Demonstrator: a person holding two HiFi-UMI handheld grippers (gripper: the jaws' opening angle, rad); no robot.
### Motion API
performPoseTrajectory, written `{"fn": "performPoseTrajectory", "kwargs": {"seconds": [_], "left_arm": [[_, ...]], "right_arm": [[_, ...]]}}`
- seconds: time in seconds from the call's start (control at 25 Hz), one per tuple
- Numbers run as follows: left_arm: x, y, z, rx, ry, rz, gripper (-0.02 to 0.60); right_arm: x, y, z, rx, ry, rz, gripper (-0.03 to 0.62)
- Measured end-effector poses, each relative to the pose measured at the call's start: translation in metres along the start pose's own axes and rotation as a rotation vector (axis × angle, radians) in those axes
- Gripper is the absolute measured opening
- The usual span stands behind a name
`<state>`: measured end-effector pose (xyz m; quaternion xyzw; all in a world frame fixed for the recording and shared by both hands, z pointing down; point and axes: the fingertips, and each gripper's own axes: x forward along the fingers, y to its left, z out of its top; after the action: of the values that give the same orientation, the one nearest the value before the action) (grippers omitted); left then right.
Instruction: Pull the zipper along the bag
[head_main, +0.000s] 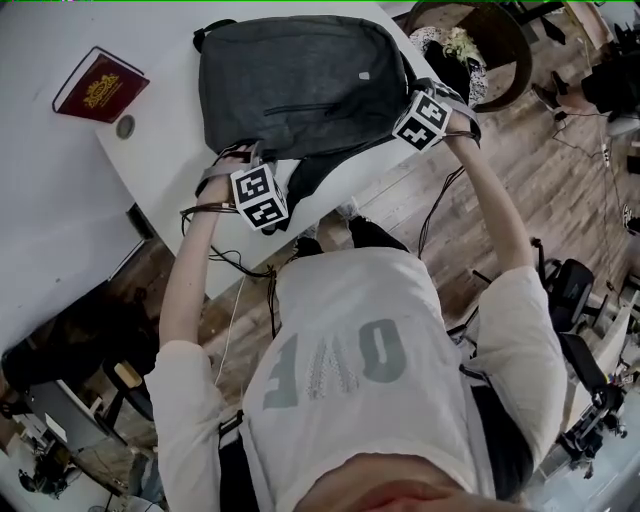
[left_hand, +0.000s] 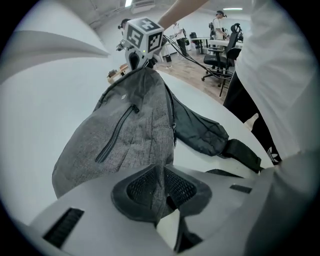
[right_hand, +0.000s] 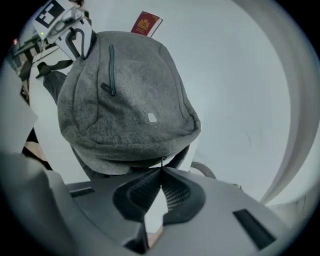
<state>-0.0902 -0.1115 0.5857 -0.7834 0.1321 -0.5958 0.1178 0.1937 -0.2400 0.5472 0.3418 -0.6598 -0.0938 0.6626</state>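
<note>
Right gripper view — hand-held gripper (right_hand: 161, 171) pinches zipper pull (right_hand: 161, 161).

Right gripper (right_hand: 160, 169): jaws closed on a thin dark tab (right_hand: 161, 161) at the edge of the bag (right_hand: 125, 90), too small to tell pull from cord; left gripper (left_hand: 163, 170): pinched fold of bag fabric hides whatever lies inside; head view: both sets of jaws hidden beneath marker cubes (head_main: 259, 196); red booklet (right_hand: 146, 23): lower part hidden behind bag, cover print unreadable; round thing (head_main: 125, 126) beside it too small to identify.
</note>
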Motion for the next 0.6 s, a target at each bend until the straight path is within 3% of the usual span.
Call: {"fn": "performPoseTrajectory", "kwargs": {"seconds": [0.2,0.36,0.52,0.6], "left_arm": [[-0.002,-0.001,0.001,0.018,0.012,-0.039,0.071],[-0.002,-0.005,0.001,0.058,0.012,-0.056,0.071],[-0.002,-0.007,0.002,0.078,0.012,-0.064,0.072],[-0.003,-0.007,0.003,0.082,0.013,-0.057,0.072]], "right_arm": [[-0.021,0.021,-0.02,0.142,-0.013,0.109,0.029],[-0.039,0.043,-0.028,0.17,0.026,0.133,0.029],[-0.043,0.056,-0.037,0.451,0.004,0.206,0.029],[-0.042,0.057,-0.034,0.474,-0.017,0.184,0.029]]}}
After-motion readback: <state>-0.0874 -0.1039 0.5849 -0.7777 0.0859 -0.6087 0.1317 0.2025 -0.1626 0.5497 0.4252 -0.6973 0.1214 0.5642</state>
